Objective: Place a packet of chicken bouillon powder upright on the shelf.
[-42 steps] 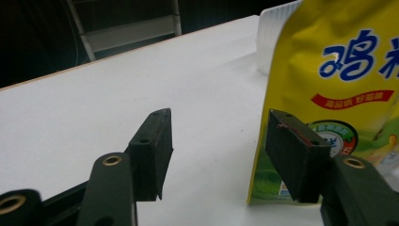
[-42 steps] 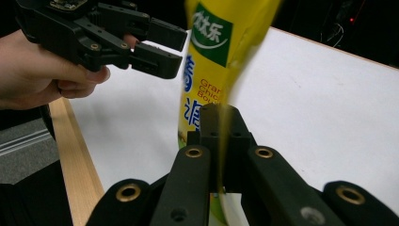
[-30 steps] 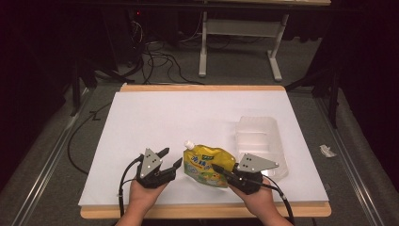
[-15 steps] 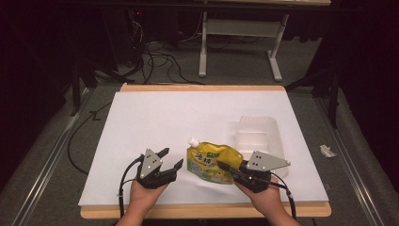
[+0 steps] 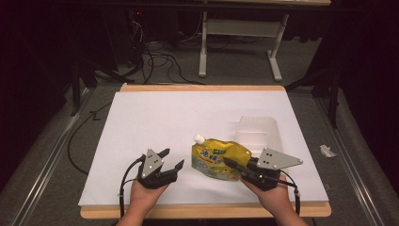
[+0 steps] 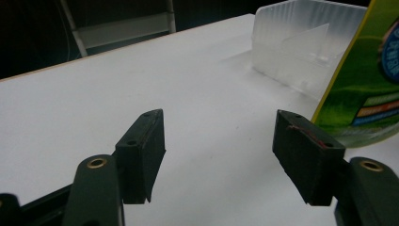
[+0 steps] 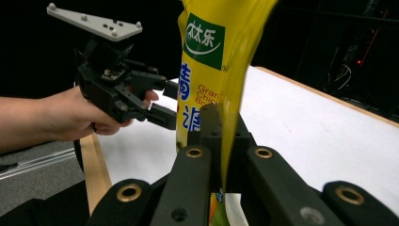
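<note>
Rising off the white sheet, the yellow spout pouch [image 5: 218, 160] is now tipping up on its edge where a second ago it was lying flatter, and the right gripper [image 5: 231, 164] is carrying it, jaws pressed tight together on the pouch's lower edge. From the right gripper view the pouch [image 7: 211, 70] is hanging almost vertical between those jaws, printed face toward the camera. The left gripper [image 5: 170, 158] has just been spreading its jaws a touch wider, nothing between them, and it is hovering low over the table [image 5: 179, 113] just left of the pouch. The clear plastic container [image 5: 256, 133] is waiting behind the pouch, near the right hand.

Risk here, as I'm reading it: the pinch is only catching a thin seam at one end, so the soft, heavy body could swing or slide out as it is lifted. A swinging pouch could also knock the light container aside or snag on its rim
</note>
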A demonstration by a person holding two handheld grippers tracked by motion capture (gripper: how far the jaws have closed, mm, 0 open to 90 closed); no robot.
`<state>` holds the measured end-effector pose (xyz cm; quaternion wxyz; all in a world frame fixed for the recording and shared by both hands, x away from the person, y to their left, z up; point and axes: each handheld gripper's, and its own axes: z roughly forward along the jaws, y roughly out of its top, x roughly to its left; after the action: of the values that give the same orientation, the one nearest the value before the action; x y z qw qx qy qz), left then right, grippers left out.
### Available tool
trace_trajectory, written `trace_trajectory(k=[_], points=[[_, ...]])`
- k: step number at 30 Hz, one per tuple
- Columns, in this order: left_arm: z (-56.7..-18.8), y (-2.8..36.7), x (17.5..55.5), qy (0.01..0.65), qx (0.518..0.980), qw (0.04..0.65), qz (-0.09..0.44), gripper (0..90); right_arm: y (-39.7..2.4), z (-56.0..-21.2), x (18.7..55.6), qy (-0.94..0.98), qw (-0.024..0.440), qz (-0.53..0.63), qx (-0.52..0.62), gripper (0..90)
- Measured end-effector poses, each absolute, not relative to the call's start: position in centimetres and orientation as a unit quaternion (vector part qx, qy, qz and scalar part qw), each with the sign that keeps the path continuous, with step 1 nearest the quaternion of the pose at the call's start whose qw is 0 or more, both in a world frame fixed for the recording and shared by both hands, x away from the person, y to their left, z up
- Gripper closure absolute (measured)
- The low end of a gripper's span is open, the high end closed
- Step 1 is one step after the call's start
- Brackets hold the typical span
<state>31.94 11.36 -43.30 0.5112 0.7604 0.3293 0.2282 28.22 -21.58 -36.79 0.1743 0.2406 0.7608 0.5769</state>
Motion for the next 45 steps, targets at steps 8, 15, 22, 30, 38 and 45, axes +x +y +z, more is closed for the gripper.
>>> trace_trajectory(k=[8, 15, 22, 30, 38, 45], points=[[-43.3, 11.3, 31.9, 0.329, 0.762, 0.511, 0.225, 35.3, -22.9, -35.9, 28.2, 0.753, 0.177, 0.588, 0.239, 90.0], [-43.5, 11.2, 31.8, 0.331, 0.762, 0.510, 0.223, 35.2, -24.4, -35.3, 28.4, 0.748, 0.181, 0.590, 0.246, 90.0], [-43.5, 11.2, 31.9, 0.329, 0.762, 0.513, 0.221, 35.3, -26.7, -35.2, 28.4, 0.737, 0.178, 0.598, 0.259, 90.0], [-43.5, 10.8, 31.9, 0.322, 0.766, 0.510, 0.221, 35.3, -27.4, -34.6, 28.9, 0.721, 0.180, 0.614, 0.266, 90.0], [-43.5, 10.9, 31.9, 0.320, 0.768, 0.509, 0.220, 35.4, -28.8, -34.5, 28.9, 0.718, 0.205, 0.604, 0.278, 90.0], [-43.5, 10.9, 31.9, 0.319, 0.768, 0.509, 0.219, 35.3, -30.3, -34.7, 28.9, 0.715, 0.217, 0.596, 0.292, 90.0]])
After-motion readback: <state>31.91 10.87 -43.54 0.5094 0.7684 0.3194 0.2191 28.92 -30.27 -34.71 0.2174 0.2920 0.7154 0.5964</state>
